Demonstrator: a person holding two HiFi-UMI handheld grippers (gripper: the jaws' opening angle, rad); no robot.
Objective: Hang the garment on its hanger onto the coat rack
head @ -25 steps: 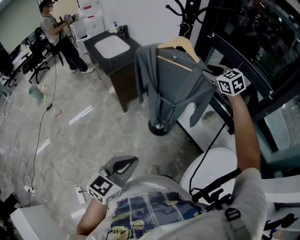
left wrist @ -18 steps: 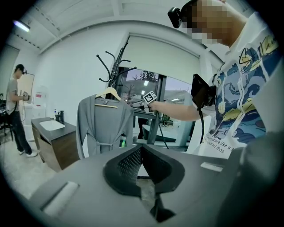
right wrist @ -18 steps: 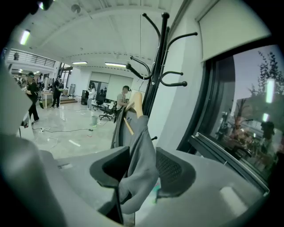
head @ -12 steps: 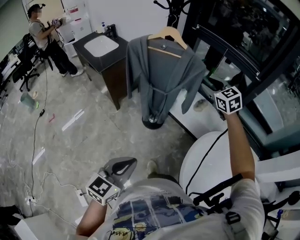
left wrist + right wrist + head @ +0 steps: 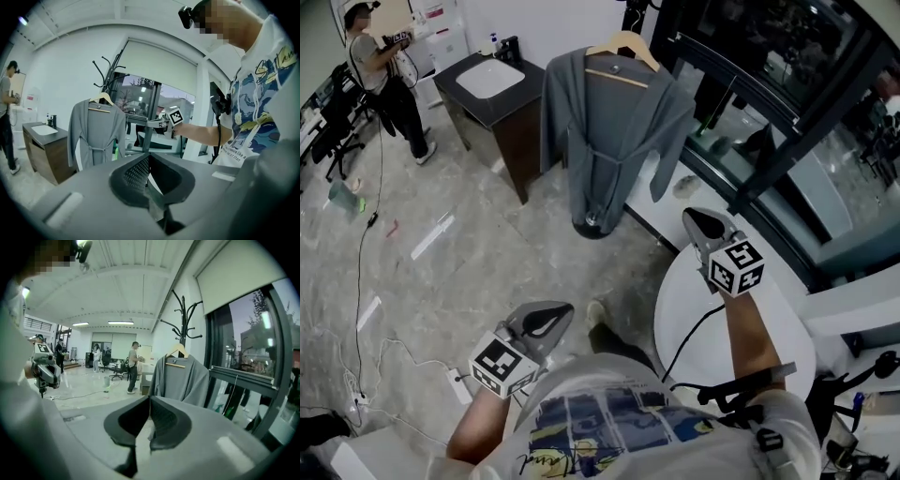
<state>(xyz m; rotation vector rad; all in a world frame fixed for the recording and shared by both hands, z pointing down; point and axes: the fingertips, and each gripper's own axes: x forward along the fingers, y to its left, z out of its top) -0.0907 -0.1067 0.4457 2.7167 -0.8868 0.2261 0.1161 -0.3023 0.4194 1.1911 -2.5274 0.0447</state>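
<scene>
A grey robe (image 5: 609, 122) hangs on a wooden hanger (image 5: 623, 42) whose hook sits on the black coat rack (image 5: 592, 225); it also shows in the right gripper view as the robe (image 5: 180, 378) under the rack (image 5: 183, 310). My right gripper (image 5: 692, 217) is well back from the robe, above a white round table. Its jaws are closing, tips together, with nothing between them. My left gripper (image 5: 567, 309) is low by my torso, shut and empty. The robe (image 5: 96, 133) hangs free of both.
A dark cabinet with a white basin (image 5: 487, 80) stands left of the rack. The white round table (image 5: 694, 309) lies under my right arm. A black-framed glass wall (image 5: 787, 103) runs along the right. Another person (image 5: 380, 66) stands far left. Cables and a power strip (image 5: 455, 384) lie on the floor.
My right gripper has drawn back from the robe's shoulder toward me and its jaws have come together. The robe stays hanging on the rack. The left gripper has barely moved.
</scene>
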